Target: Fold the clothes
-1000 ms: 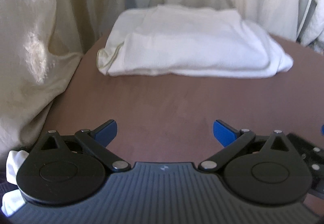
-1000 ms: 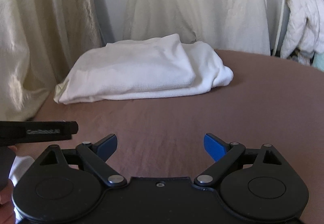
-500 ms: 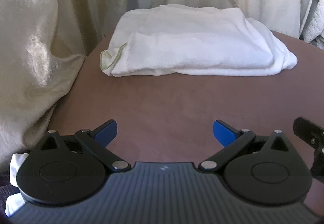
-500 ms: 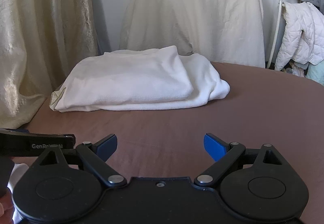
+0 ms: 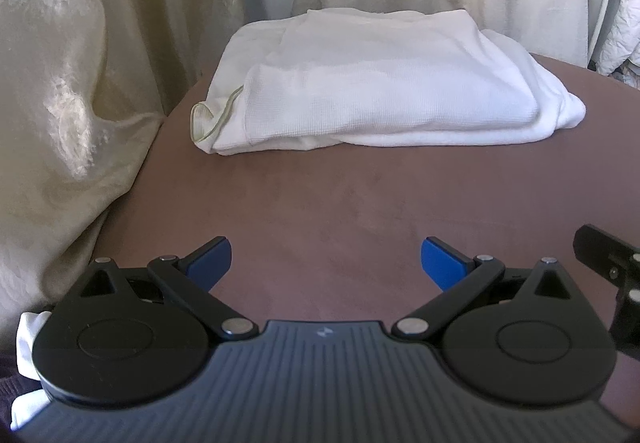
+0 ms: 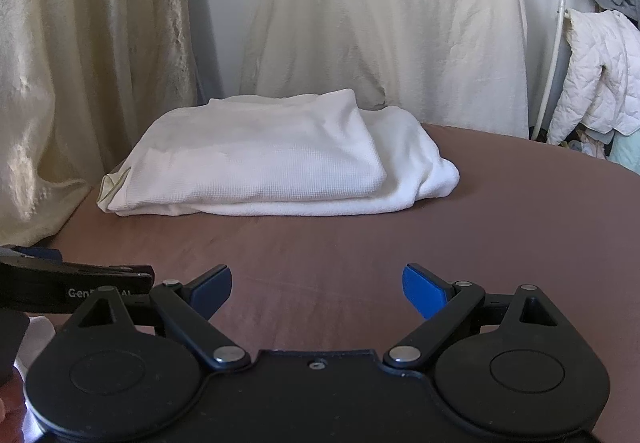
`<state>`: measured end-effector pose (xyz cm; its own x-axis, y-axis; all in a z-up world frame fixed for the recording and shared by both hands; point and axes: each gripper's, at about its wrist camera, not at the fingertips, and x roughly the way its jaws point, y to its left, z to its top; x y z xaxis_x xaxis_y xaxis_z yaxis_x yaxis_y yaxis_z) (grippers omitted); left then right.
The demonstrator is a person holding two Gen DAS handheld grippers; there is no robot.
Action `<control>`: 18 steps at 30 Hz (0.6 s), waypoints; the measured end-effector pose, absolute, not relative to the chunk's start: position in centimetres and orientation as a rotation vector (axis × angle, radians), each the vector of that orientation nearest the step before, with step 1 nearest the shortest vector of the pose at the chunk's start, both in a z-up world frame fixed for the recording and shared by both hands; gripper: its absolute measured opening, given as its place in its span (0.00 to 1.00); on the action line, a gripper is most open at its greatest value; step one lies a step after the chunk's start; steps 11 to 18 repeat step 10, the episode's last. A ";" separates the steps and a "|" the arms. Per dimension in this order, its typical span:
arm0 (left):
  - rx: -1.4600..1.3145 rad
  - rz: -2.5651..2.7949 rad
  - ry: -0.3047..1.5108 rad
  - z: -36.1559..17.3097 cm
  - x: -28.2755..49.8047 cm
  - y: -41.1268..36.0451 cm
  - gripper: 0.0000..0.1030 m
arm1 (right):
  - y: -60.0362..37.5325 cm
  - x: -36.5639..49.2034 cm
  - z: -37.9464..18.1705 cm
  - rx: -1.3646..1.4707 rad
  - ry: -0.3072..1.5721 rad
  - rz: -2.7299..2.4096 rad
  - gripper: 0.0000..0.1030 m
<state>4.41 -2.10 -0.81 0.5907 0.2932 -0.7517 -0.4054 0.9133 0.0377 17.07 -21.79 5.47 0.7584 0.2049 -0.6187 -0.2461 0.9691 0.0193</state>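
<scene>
On brown table (image 5: 360,211), folded white garment (image 5: 376,83)

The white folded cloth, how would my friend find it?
Look at the big brown table. At its far edge, before the cream curtains, lies the white folded cloth. It alone lies flat on the table, unlike the white jacket hanging right.

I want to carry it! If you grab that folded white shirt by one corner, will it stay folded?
Probably not. The shirt looks like soft, thin knit, so it would likely droop and unfold. Its layers lie loose, one edge already curling at the left, so they may slide apart. It seems light; pushed along the brown table, it would likely bunch up.
</scene>
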 end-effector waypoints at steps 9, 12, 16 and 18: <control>-0.136 0.407 0.873 -1.4 4.8 -2.1 1.00 | -21.7 17.4 5.2 -0.057 0.673 0.244 0.92; -0.135 0.405 0.875 -1.5 4.9 -2.1 1.00 | -21.7 17.5 5.2 -0.053 0.679 0.244 0.92; -0.135 0.405 0.875 -1.5 4.9 -2.1 1.00 | -21.7 17.5 5.2 -0.053 0.679 0.244 0.92; -0.135 0.405 0.875 -1.5 4.9 -2.1 1.00 | -21.7 17.5 5.2 -0.053 0.679 0.244 0.92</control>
